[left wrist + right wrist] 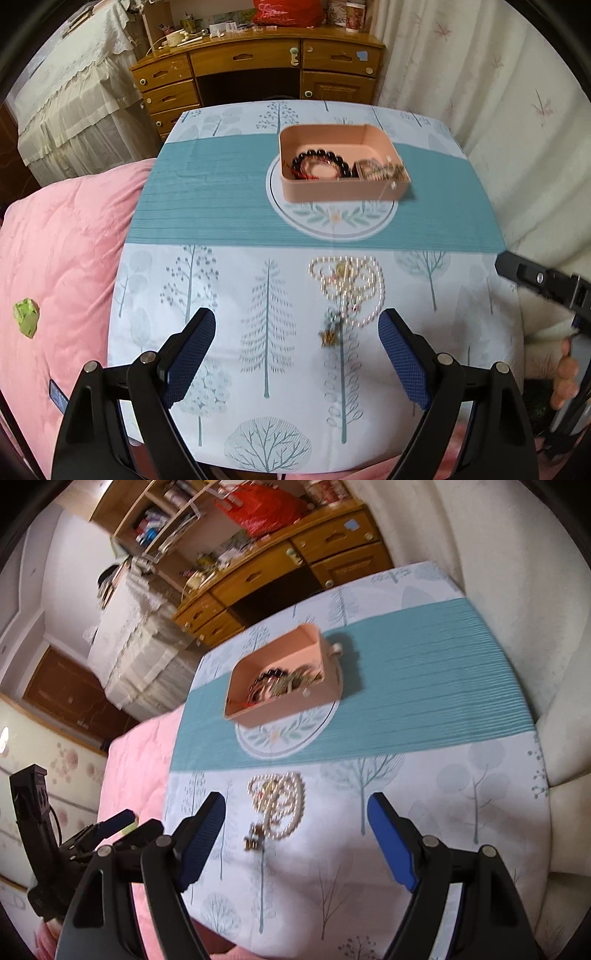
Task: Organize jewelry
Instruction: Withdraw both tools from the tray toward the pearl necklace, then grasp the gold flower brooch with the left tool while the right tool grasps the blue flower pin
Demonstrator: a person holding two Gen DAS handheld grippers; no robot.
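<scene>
Pearls (349, 290) lie in a loose heap on the tree-print cloth (229, 280), just ahead of our left gripper (297, 334) and nearer its right finger than its left. A small gold charm (330, 338) trails from the heap back toward us, lying between the two blue pads (192, 354). We hold the left jaws wide, gripping nothing.

Our right gripper (295, 821) is also spread wide and empty, raised over the near part of the cloth. From its camera the pearls (282, 805) sit just beyond the jaws, closer to the left finger, with the charm (253, 840) reaching in between the fingers.

Farther ahead of both grippers, well past the pearls, a pink box (341, 164) rests on the teal band, open-topped. Inside we see a dark bead bracelet (319, 166) and a blurred tangle of other pieces. A pink quilt (55, 266) lies left of our left jaws.
</scene>
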